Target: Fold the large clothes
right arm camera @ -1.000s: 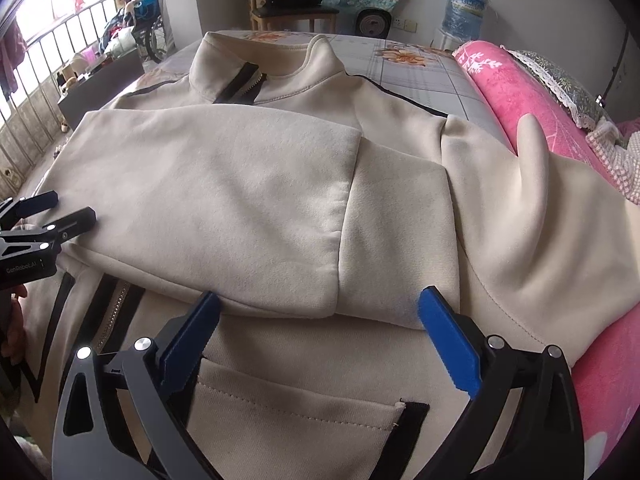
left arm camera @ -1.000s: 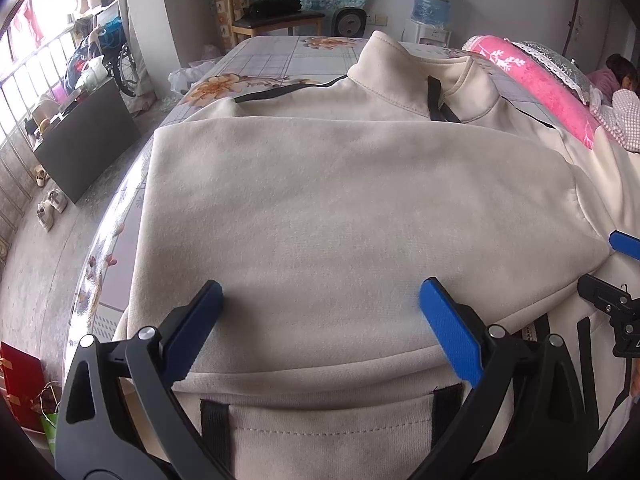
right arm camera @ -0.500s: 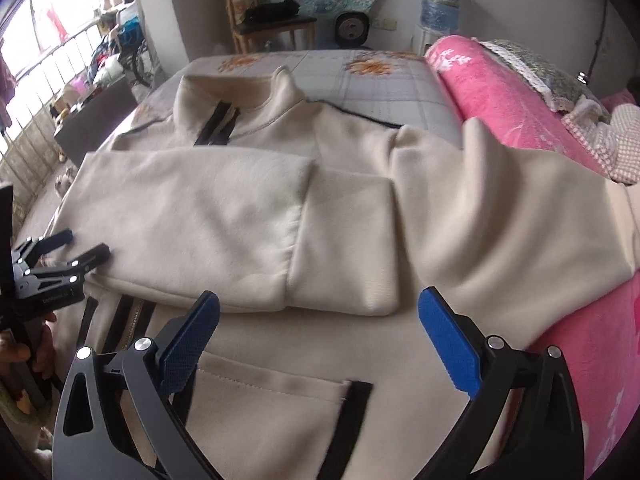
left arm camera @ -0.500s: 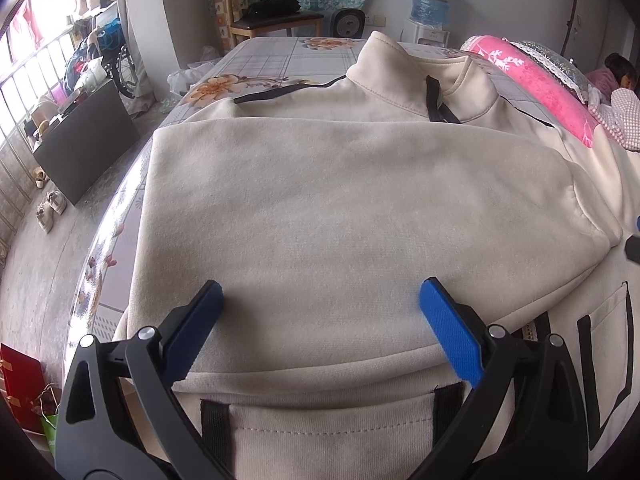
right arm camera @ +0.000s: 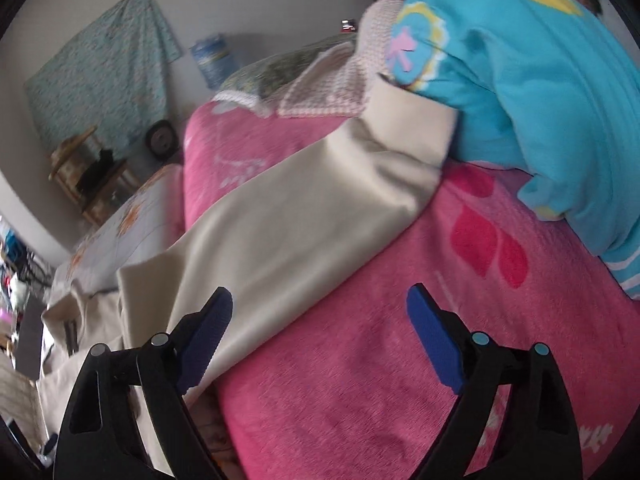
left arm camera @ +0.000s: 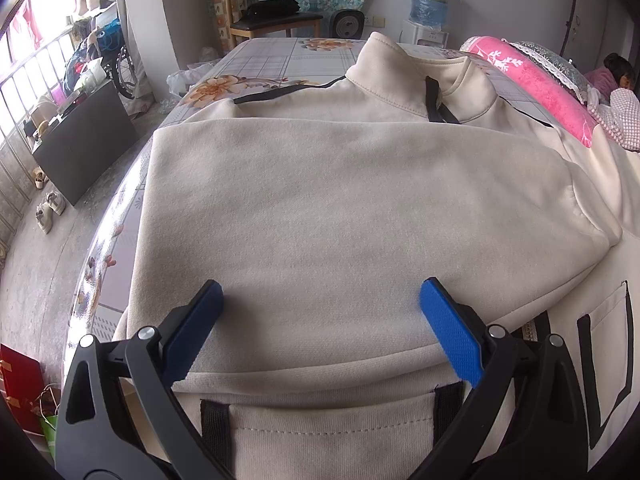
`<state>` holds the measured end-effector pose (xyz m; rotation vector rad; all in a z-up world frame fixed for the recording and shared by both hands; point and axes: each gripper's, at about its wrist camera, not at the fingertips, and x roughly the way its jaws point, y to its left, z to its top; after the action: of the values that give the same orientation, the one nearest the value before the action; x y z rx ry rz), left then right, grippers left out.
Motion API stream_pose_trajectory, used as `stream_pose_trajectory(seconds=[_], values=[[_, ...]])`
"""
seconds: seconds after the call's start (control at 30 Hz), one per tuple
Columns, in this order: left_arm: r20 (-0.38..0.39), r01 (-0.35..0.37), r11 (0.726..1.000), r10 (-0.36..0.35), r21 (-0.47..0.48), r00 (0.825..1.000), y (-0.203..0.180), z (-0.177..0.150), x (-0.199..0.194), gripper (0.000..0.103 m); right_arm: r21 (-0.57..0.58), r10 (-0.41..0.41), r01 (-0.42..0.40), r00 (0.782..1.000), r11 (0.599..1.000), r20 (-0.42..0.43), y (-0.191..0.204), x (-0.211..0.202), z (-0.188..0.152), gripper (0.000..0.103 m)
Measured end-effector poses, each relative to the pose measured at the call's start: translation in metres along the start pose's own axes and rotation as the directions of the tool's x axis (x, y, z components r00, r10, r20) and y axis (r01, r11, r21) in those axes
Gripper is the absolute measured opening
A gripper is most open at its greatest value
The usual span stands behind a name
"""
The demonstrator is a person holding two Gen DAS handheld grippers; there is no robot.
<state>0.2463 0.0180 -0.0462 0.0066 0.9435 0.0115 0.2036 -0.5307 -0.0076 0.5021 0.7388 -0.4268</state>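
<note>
The left gripper (left arm camera: 320, 320) hung over the cream fleece zip-collar jacket (left arm camera: 340, 208) spread on the floral-sheeted bed (left arm camera: 272, 56), its blue-padded jaws wide apart and gripping nothing. The right gripper (right arm camera: 320, 328) pointed at the jacket's outstretched cream sleeve (right arm camera: 300, 216) draped over the pink plush blanket (right arm camera: 400, 340); its jaws were closing, still wide and empty, the sleeve edge beside the left pad.

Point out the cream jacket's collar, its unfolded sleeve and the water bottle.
collar (left arm camera: 404, 76), left wrist view, its upright front.
unfolded sleeve (right arm camera: 288, 216), right wrist view, mid-length.
water bottle (left arm camera: 433, 0), left wrist view, its blue body.
</note>
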Motion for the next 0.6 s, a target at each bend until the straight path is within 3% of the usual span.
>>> stream_pose_trajectory(seconds=[0.43, 0.6], values=[[0.0, 0.0, 1.0, 0.0, 0.0, 1.0, 0.0, 0.0, 0.0, 0.096, 0.298, -0.127, 0.093, 0.987, 0.95, 0.095, -0.05, 0.076, 0.052, 0.06], [0.001, 0.0, 1.0, 0.0, 0.0, 1.0, 0.0, 0.0, 0.0, 0.096, 0.367, -0.127, 0.079, 0.986, 0.927, 0.109, -0.059, 0.096, 0.061, 0.052]])
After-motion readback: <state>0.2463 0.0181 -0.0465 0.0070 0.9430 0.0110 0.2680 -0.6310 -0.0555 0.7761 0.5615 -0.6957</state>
